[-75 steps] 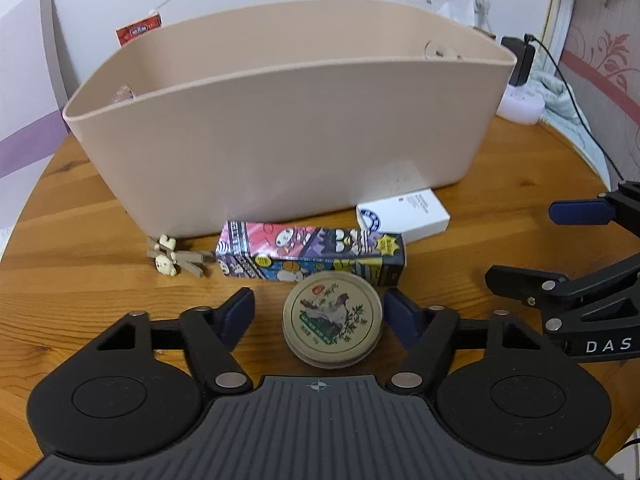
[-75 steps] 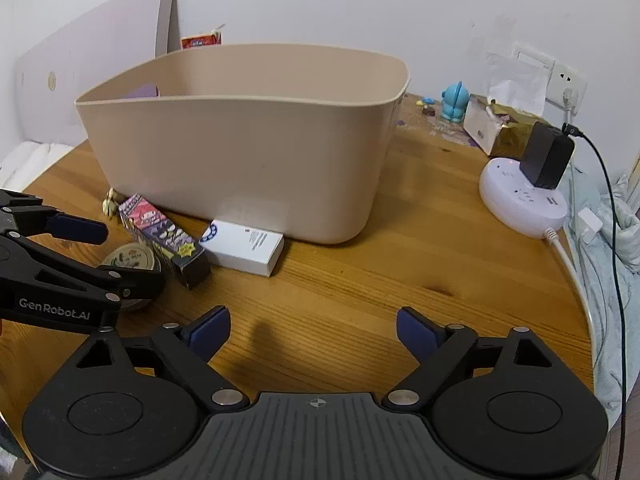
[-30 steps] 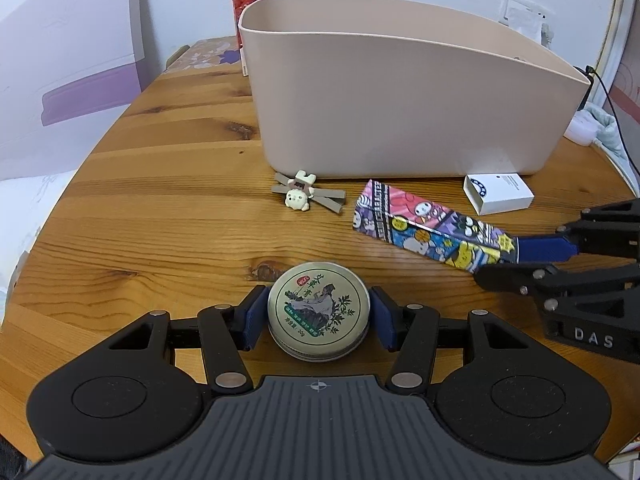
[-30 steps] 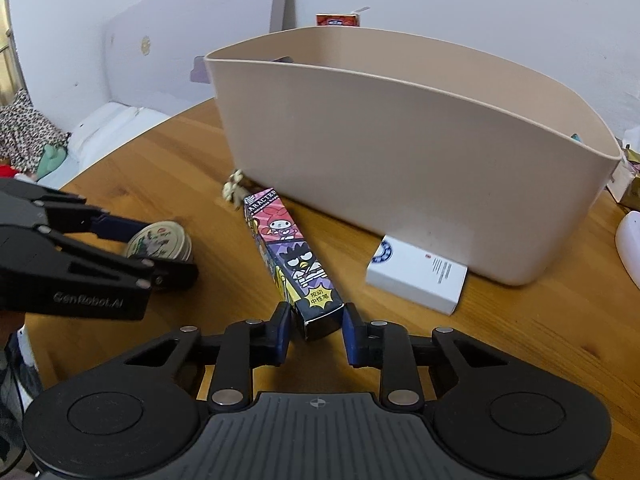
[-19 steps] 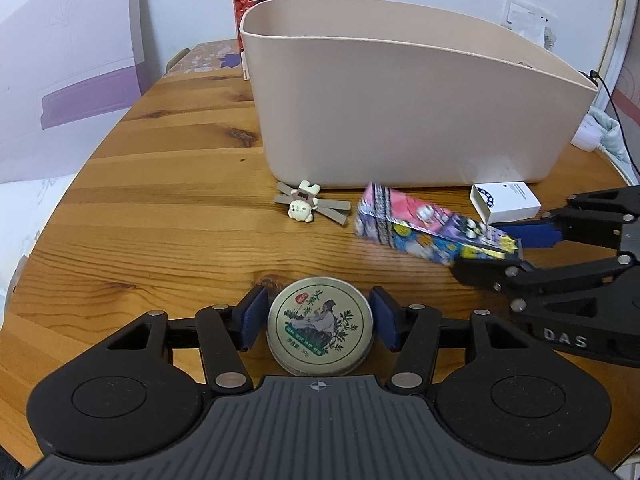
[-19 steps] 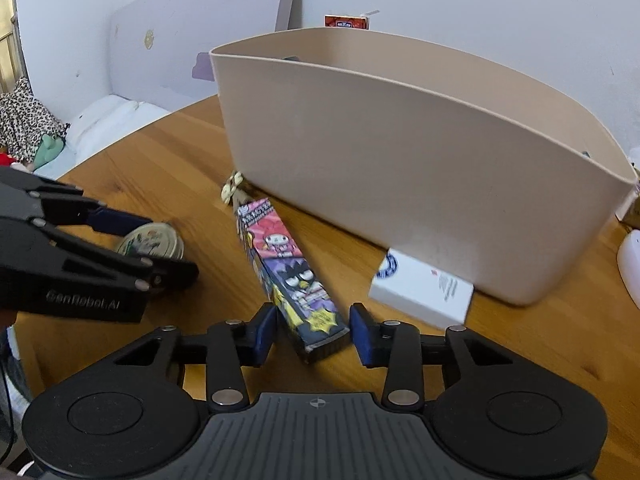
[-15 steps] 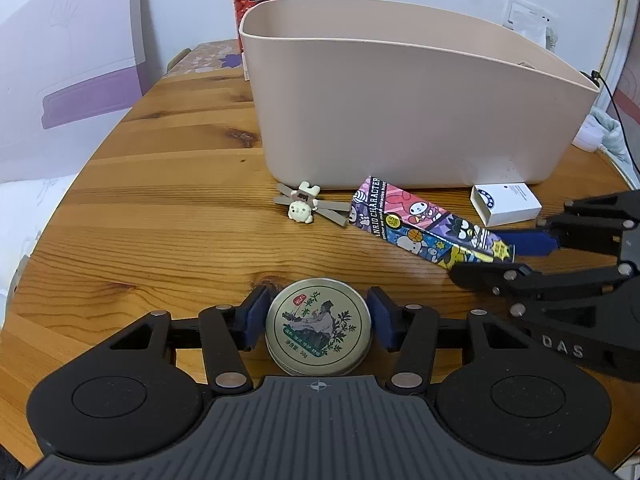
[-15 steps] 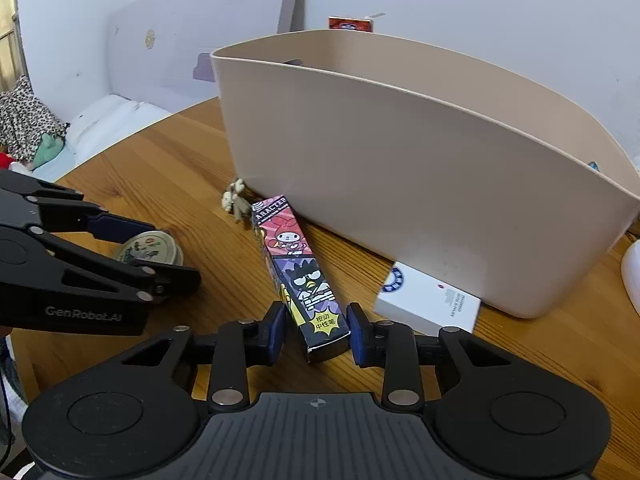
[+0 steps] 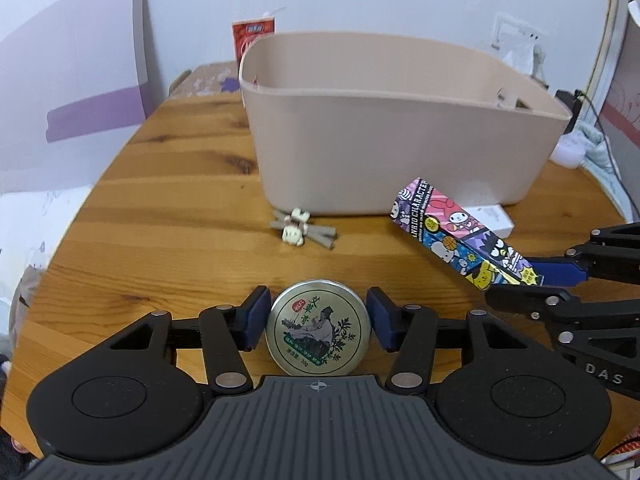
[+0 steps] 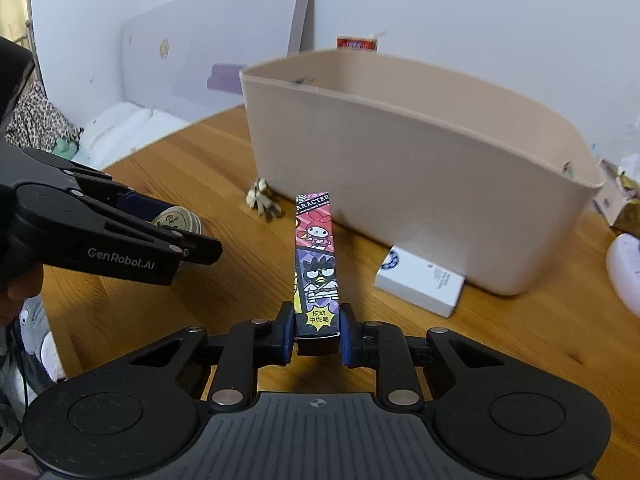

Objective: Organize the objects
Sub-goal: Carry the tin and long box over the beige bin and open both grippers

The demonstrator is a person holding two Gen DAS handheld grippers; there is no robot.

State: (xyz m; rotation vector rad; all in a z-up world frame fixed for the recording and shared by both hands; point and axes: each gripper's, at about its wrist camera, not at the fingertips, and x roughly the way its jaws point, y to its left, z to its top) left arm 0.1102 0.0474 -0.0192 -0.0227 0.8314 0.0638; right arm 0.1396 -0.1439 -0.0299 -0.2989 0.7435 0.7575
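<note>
Metal round tin [image 9: 318,330] pinched between blue pads of left gripper [image 9: 318,318], near front edge of wooden table [image 9: 160,216]. Beige bin [image 9: 400,140] toward far edge; small toy figure [image 9: 298,232] just before its wall.

Right wrist view: cartoon-printed pen box [image 10: 316,264] clamped at near end by right gripper [image 10: 316,334], raised off table, pointing at bin. White box [image 10: 420,286] lies beside bin's base.

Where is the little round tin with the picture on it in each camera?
Left wrist: the round tin sits bottom middle, between the left claw's pads.
Right wrist: the tin peeks out at middle left, behind the left claw.
Shared landmark: the beige tub stands behind it.
</note>
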